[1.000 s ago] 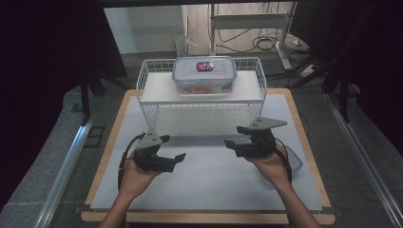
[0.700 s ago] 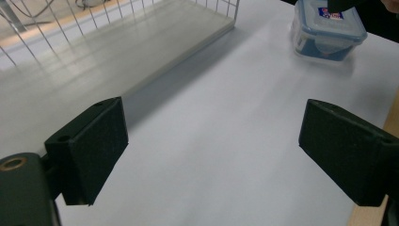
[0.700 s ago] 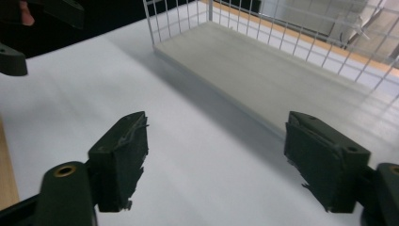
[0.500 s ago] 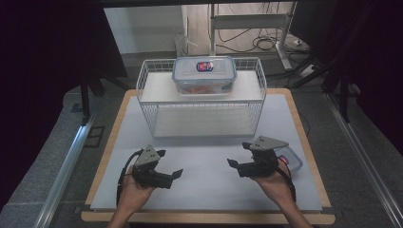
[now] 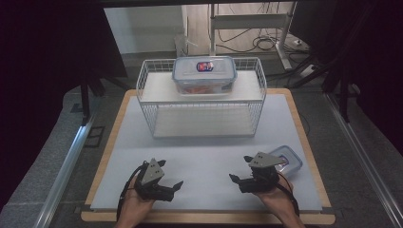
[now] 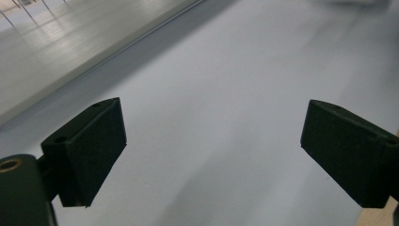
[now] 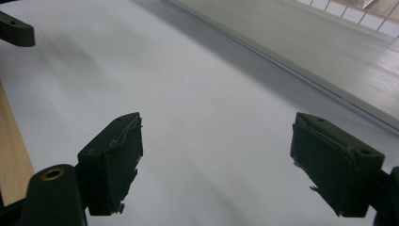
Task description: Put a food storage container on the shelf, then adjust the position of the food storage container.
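over white mat (image 5: 204, 166): left tool (image 5: 173, 186) wide, empty; right tool (image 5: 236, 179) just opened wide, empty.

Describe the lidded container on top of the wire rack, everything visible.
The clear rectangular plastic container with a blue-rimmed lid sits flat on the top shelf of the white wire rack, near its middle and toward the back. Its corners are rounded, its walls see-through, with something reddish-orange inside that is too small to identify. The lid is on and carries a small dark blue and red label near its centre. Nothing touches the container except the shelf beneath it; both hands are far off, at the near edge of the table.
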The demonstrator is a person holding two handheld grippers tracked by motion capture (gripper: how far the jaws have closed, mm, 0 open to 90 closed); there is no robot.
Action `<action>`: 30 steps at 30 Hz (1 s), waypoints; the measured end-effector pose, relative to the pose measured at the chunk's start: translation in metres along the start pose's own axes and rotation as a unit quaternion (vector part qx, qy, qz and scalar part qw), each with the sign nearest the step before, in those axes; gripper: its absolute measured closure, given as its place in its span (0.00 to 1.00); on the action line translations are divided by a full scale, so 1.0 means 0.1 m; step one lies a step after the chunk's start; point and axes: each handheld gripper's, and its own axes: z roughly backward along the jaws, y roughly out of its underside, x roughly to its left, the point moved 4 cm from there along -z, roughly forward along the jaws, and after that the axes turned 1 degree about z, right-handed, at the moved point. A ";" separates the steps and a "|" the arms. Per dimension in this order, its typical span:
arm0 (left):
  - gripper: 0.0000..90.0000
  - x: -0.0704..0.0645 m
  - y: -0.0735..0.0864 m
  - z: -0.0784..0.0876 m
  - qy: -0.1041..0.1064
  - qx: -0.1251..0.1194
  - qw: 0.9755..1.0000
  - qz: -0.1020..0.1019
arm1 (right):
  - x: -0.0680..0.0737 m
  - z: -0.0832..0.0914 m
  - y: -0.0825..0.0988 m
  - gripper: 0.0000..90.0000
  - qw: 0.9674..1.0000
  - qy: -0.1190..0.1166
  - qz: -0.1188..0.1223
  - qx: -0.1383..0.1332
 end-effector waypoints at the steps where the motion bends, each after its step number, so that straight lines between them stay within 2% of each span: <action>1: 0.08 -0.01 0.01 0.00 0.001 0.001 1.000 0.001 | -0.01 -0.01 0.01 0.20 1.000 0.001 -0.003 0.001; 8: 0.08 -0.02 0.03 0.01 -0.003 0.004 1.000 0.000 | -0.03 -0.01 0.02 0.23 1.000 0.012 -0.013 0.008; 11: 0.09 -0.03 0.05 0.02 -0.005 0.007 1.000 0.000 | -0.05 -0.02 0.03 0.29 0.999 0.011 -0.035 0.020; 14: 0.09 -0.04 0.07 0.05 -0.002 0.006 1.000 0.003 | -0.07 0.01 0.03 0.40 0.999 0.012 -0.043 0.026; 18: 0.09 -0.02 0.09 0.08 0.000 0.007 1.000 0.015 | -0.14 0.08 0.01 0.62 0.998 0.024 -0.035 0.036; 22: 0.09 0.01 0.10 0.08 0.000 0.013 1.000 0.021 | -0.26 0.16 0.04 0.81 0.998 0.038 -0.029 0.049; 25: 0.09 0.01 0.10 0.08 -0.007 0.018 1.000 0.014 | -0.38 0.23 0.06 0.95 0.998 0.043 -0.032 0.046; 27: 0.09 0.03 0.11 0.09 -0.010 0.019 1.000 0.013 | -0.47 0.29 0.06 1.00 0.997 0.051 -0.038 0.040; 30: 0.09 0.05 0.12 0.10 -0.011 0.020 1.000 0.018 | -0.61 0.38 0.08 1.00 0.996 0.069 -0.051 0.037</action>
